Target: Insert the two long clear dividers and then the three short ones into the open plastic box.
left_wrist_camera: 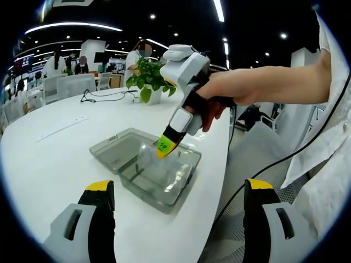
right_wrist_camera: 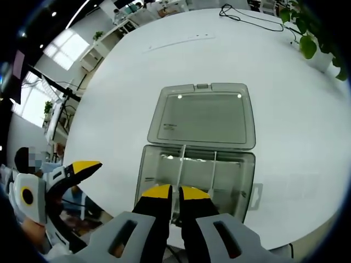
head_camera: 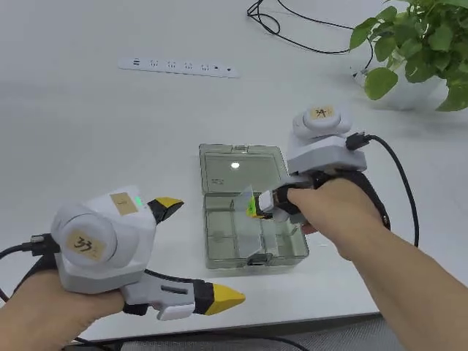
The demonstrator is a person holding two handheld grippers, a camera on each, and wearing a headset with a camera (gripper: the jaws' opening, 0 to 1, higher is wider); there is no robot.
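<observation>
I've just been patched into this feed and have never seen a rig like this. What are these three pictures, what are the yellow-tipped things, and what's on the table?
There is no robot here: a person holds a two-jaw gripper in each hand. The head view comes from a headset camera looking down at the white table. The two round pictures come from cameras riding on the grippers, looking along their yellow-tipped jaws.

On the table lies an open plastic box, its lid flat behind it. A power strip, a cable and a potted plant sit farther back.

The right gripper is shut on a clear divider, holding it over the box. The left gripper is open and holds nothing.
</observation>
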